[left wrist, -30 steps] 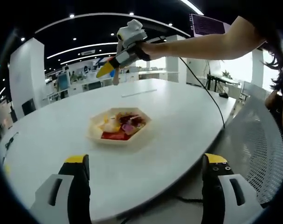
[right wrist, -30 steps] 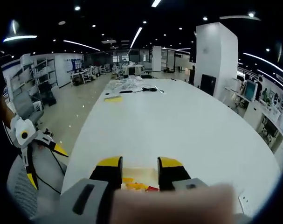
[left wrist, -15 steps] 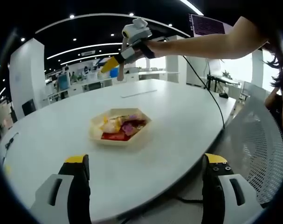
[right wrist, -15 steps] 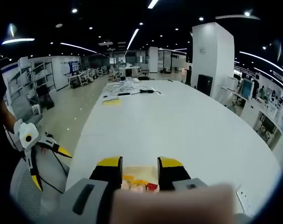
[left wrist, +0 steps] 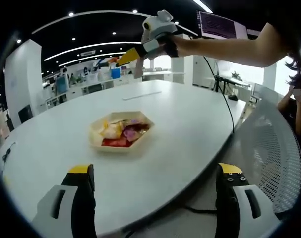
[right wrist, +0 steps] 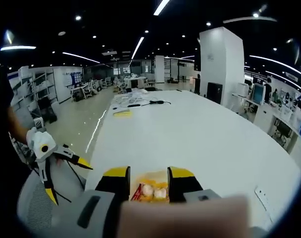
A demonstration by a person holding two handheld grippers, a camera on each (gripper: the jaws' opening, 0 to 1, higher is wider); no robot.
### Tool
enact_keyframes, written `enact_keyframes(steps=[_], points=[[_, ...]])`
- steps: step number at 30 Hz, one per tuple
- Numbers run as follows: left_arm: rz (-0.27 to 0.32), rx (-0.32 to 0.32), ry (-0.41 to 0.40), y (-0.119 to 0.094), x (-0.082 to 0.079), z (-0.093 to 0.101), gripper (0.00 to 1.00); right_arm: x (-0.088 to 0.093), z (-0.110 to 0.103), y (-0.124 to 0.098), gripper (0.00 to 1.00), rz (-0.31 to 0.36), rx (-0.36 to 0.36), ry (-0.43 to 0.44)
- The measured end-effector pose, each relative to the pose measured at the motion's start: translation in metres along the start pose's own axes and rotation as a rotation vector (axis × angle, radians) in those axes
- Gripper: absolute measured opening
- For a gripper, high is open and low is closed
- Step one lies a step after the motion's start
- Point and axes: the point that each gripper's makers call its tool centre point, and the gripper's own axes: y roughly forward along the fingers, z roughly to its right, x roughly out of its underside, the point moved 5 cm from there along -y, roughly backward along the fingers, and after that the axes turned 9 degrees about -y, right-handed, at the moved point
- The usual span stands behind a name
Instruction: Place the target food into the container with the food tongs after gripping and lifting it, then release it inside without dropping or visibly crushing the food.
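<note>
Food [left wrist: 121,133] sits in a hexagonal tray [left wrist: 96,143] on the white table [left wrist: 190,129], below the right gripper [left wrist: 132,55], narrowly parted around something pale, indistinct. Left gripper [left wrist: 152,198], wide open and empty, hangs near the table's near edge.

Food in the tray [right wrist: 151,190] mostly hidden behind the right tongs [right wrist: 148,178]; pieces indistinct.

a long white table [left wrist: 190,129] carries 1 hexagonal tray of food [left wrist: 119,134] near its rounded end.
</note>
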Motion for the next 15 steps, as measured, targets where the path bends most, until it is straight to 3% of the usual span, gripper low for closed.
enact_keyframes(steps=[15], points=[[-0.006,0.035,0.045,0.000,-0.004,0.004,0.99,0.012,-0.051,-0.033,0.29,0.060,0.024,0.051]])
